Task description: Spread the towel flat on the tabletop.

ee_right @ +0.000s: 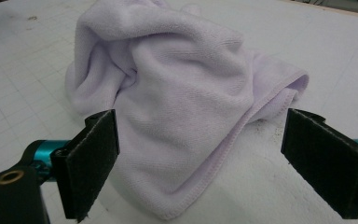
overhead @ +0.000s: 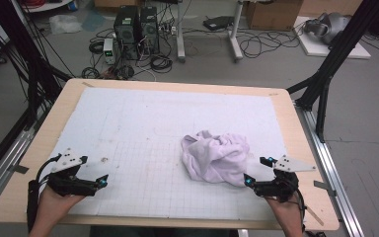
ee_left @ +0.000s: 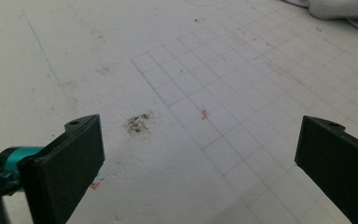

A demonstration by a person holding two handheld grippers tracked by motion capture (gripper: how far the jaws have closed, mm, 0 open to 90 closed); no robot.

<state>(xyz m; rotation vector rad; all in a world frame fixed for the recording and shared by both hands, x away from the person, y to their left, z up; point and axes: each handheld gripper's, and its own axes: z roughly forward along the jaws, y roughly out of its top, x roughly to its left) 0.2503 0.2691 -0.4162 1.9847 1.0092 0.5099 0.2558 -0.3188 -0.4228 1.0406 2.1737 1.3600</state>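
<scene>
A soft purple towel (overhead: 216, 157) lies crumpled on the white mat (overhead: 143, 123), just right of the middle. The right gripper (overhead: 257, 170) sits beside it, jaws wide apart, holding nothing. The left gripper (overhead: 94, 174), also wide apart, holds nothing.

High view: fixed overhead, facing forward and down across the table (overhead: 177, 86). Left gripper view: low, close above the gridded mat (ee_left: 223, 93), its jaws wide apart; the towel (ee_left: 340, 9) lies far beyond them. Right gripper view: very near, same towel (ee_right: 177, 93) between and beyond its jaws.
</scene>
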